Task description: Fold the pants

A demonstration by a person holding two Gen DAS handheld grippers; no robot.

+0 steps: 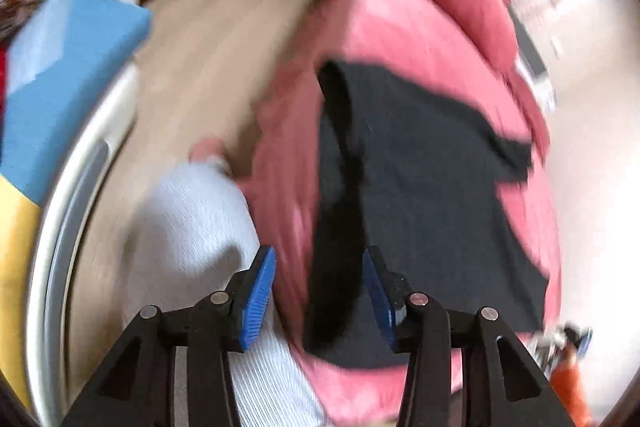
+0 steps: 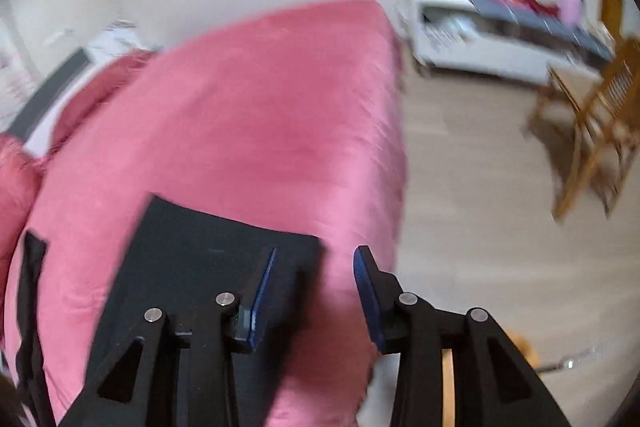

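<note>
Pants (image 1: 420,187), dark, flat on pink bedcover (image 2: 248,107): long axis runs away below my left gripper (image 1: 320,291); right gripper (image 2: 316,299) over near corner; both agape, empty.

Left gripper (image 1: 319,291) gapes empty above black pants (image 1: 420,195) — pink bedspread (image 1: 400,27) beneath.

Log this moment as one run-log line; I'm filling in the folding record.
pants: dark, lying on pink bedcover | left gripper: open, empty, above pants | right gripper: open, empty, above pants edge
</note>
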